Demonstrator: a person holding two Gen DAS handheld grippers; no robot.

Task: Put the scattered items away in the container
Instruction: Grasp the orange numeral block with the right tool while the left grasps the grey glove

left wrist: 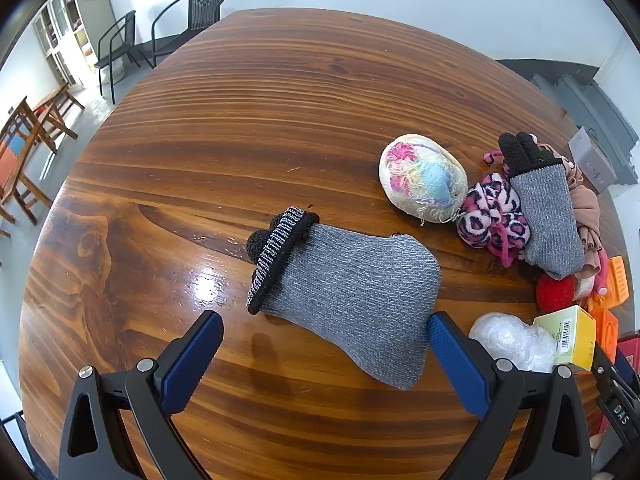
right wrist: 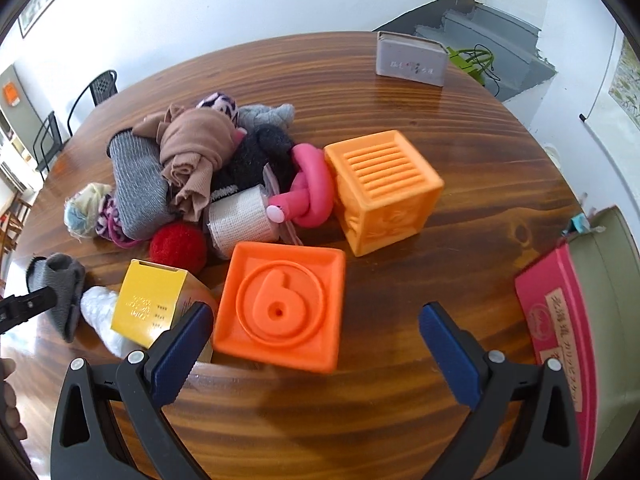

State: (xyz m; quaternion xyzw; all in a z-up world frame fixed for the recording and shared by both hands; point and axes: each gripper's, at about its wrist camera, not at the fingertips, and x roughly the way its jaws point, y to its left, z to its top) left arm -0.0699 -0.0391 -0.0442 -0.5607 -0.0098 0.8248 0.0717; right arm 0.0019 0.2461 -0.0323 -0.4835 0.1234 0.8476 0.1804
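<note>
A lived-in home room: a round wooden dining table (left wrist: 240,120), black chairs (left wrist: 188,20), a shelf cabinet (left wrist: 64,32).

On the table (right wrist: 460,160), a numbered block (right wrist: 280,312) lies nearest the right camera, a ribbed block (right wrist: 384,188) behind it to the right, a carton (right wrist: 150,304) touching its left side. Behind these sits a heap of socks (right wrist: 192,160), a ball (right wrist: 178,246) at its front edge, and a small box (right wrist: 410,60) stands far back. In the left view one sock (left wrist: 348,296) lies alone, left of the heap.
</note>
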